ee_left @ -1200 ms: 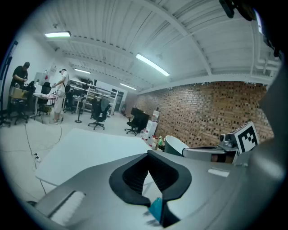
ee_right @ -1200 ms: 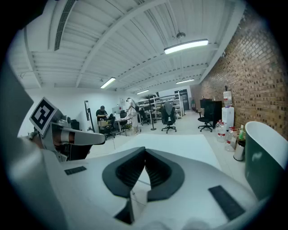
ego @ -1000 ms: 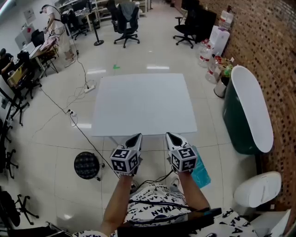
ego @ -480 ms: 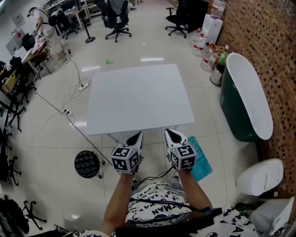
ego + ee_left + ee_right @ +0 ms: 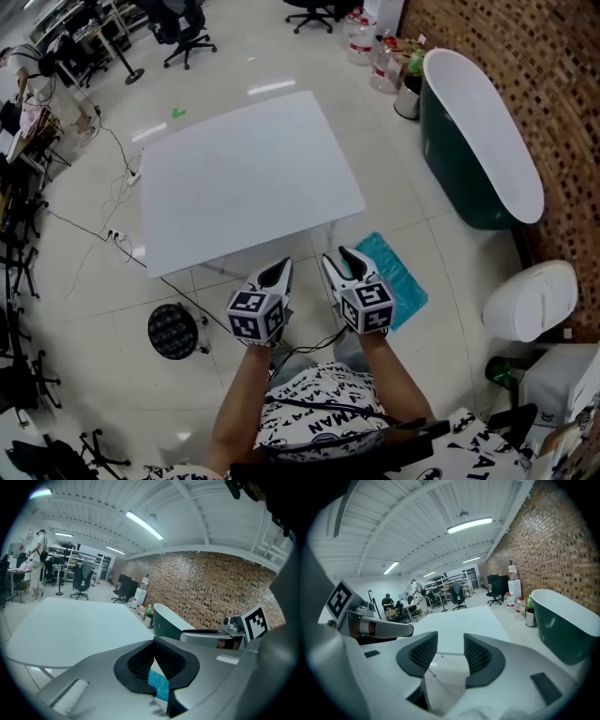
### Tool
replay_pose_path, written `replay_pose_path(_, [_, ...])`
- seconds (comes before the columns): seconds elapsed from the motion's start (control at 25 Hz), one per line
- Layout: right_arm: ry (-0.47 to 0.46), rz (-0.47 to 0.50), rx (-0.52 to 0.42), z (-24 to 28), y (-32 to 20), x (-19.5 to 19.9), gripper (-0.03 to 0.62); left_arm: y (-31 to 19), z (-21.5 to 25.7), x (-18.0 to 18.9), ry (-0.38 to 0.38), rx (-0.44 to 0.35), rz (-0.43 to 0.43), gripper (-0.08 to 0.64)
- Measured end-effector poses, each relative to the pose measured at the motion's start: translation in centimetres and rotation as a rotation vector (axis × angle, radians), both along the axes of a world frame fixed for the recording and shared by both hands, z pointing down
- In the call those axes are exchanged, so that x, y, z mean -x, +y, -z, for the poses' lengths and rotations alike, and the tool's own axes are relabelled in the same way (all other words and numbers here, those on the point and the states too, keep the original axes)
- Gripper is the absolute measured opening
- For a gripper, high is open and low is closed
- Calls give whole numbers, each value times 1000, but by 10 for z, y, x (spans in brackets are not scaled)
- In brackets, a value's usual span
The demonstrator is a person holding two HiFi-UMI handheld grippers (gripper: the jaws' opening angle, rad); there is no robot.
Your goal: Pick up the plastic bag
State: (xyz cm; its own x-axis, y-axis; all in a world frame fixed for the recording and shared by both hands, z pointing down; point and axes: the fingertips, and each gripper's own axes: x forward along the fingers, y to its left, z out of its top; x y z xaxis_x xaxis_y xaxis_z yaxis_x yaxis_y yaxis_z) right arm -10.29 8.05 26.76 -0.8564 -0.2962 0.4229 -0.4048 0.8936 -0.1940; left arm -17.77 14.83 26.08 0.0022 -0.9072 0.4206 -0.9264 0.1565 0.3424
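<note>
A pale tiled floor (image 5: 84, 272) is seen from above in a large workroom, with a brick wall (image 5: 553, 84) along one side.

The right tongs (image 5: 338, 256) are held with the jaws parted to a moderate gap, having just been opening. Nothing is found between them; only floor and counter are seen past the pads. The left tongs (image 5: 283, 267) are brought together at the tips and nothing is gripped. A sliver of teal is seen through the slit below the tips, and it is judged to be the bag lying beyond, not something held. Both are carried side by side and tilted downward, above the floor just short of the counter's near edge.

The plastic bag (image 5: 398, 274), teal and flat, is laid on the floor just beside the right tongs and is partly hidden by them in the head view. It is close to the near corner of the white counter (image 5: 244, 178). A dark green tub (image 5: 469, 150) is stood further off by the wall.

Several failures can be expected from here. Because the film lies flat on hard tile, the pads may be scraped along the floor and closed on nothing. The bag may simply be pushed away, since little friction is offered by the tile. If only one thin layer is pinched, it may be pulled out of the grip or torn on the lift.
</note>
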Motion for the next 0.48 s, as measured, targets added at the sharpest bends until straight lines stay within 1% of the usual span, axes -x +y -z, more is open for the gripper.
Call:
replay_pose_path(0.16, [42, -76, 66, -26, -16, -41, 194, -26, -22, -40, 9, 63, -83, 0])
replay_pose_path(0.2, [50, -93, 81, -33, -19, -51, 221, -32, -28, -50, 7, 78, -100, 2])
replay_pose_path(0.48, [101, -190, 158, -84, -65, -122, 224, -86, -71, -121, 31, 156, -222, 3])
